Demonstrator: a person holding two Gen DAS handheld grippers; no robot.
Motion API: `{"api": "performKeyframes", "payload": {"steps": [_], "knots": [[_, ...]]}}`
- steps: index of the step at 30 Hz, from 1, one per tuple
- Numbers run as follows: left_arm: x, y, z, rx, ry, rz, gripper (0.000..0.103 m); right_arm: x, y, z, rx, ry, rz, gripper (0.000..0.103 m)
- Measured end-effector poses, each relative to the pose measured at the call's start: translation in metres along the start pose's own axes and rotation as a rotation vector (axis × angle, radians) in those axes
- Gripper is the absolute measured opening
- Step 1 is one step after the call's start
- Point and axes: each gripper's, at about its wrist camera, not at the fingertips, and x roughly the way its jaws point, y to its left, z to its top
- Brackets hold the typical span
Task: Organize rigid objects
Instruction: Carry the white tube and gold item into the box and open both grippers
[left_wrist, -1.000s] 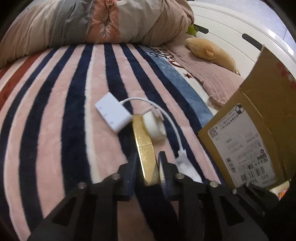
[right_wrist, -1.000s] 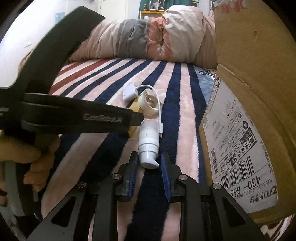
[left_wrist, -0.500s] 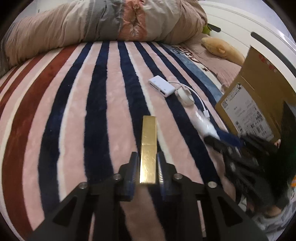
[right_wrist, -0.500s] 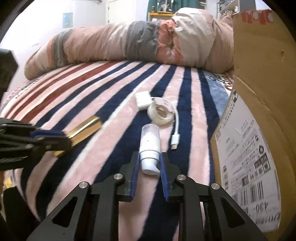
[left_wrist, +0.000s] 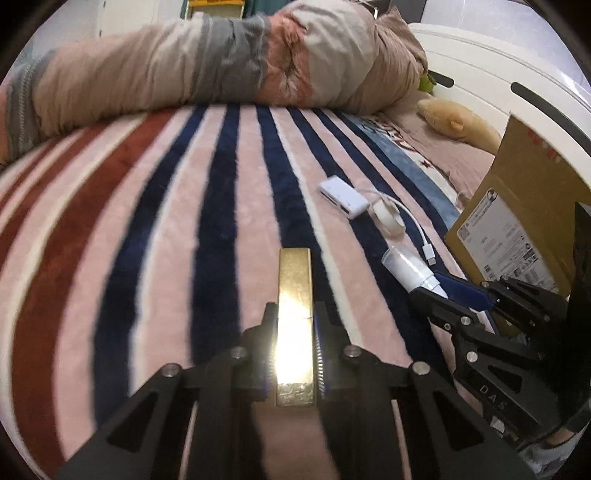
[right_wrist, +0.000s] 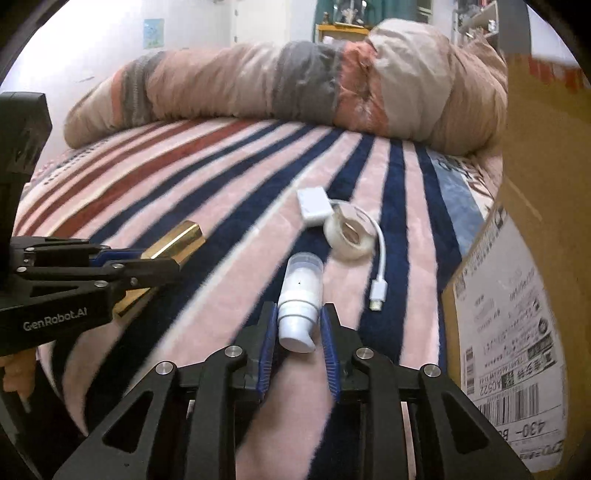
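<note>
1. Using the brown cardboard box with the shipping label (right_wrist: 517, 314) as my landmark, my left gripper (left_wrist: 294, 325) is the one farthest from it. Its fingers are clamped on the long, shiny gold rectangular bar (left_wrist: 294, 295), held level above the striped pink, navy and red plush blanket (left_wrist: 147, 240) on the bed.
2. Nearer the box, my right gripper (right_wrist: 298, 328) has its fingers closed on the pump end of a small white plastic pump bottle with a clear cap (right_wrist: 300, 291). The cap points away from me.
3. Lying loose on the blanket beyond the bottle, on the bar's side of the box, are a white adapter block with a white cable (right_wrist: 313, 202) and a roll of clear tape (right_wrist: 349, 232), touching each other.
4. I judge the step is carrying both held items to the box. To do it well I would keep both grips firm, keep the bar level, and approach the box one gripper at a time so they do not collide.
5. The box opening and interior are cut off in both views, so I cannot tell what is inside. Glare washes out the bar near the fingers.
</note>
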Motion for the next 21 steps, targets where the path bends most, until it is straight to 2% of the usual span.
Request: {"api": "performKeyframes", "payload": {"steps": [6, 12, 14, 17, 19, 21], "knots": [[-0.052, 0.004, 0.009, -0.002, -0.068, 0.056, 0.015, -0.038, 0.020, 0.017, -0.078, -0.099, 0.081, 0.019], [-0.110, -0.026, 0.031, 0.057, -0.157, 0.051, 0.015, -0.117, 0.008, 0.039, -0.080, -0.279, 0.138, 0.019], [-0.126, -0.049, 0.041, 0.101, -0.186, 0.032, 0.015, -0.147, -0.007, 0.042, -0.071, -0.346, 0.121, 0.019], [-0.140, -0.084, 0.053, 0.149, -0.206, -0.023, 0.015, -0.181, -0.037, 0.040, -0.043, -0.401, 0.043, 0.019], [-0.142, -0.103, 0.059, 0.167, -0.210, -0.056, 0.015, -0.194, -0.062, 0.036, -0.020, -0.386, -0.022, 0.019], [-0.141, -0.126, 0.065, 0.196, -0.205, -0.087, 0.015, -0.195, -0.089, 0.029, -0.007, -0.328, -0.086, 0.019]]}}
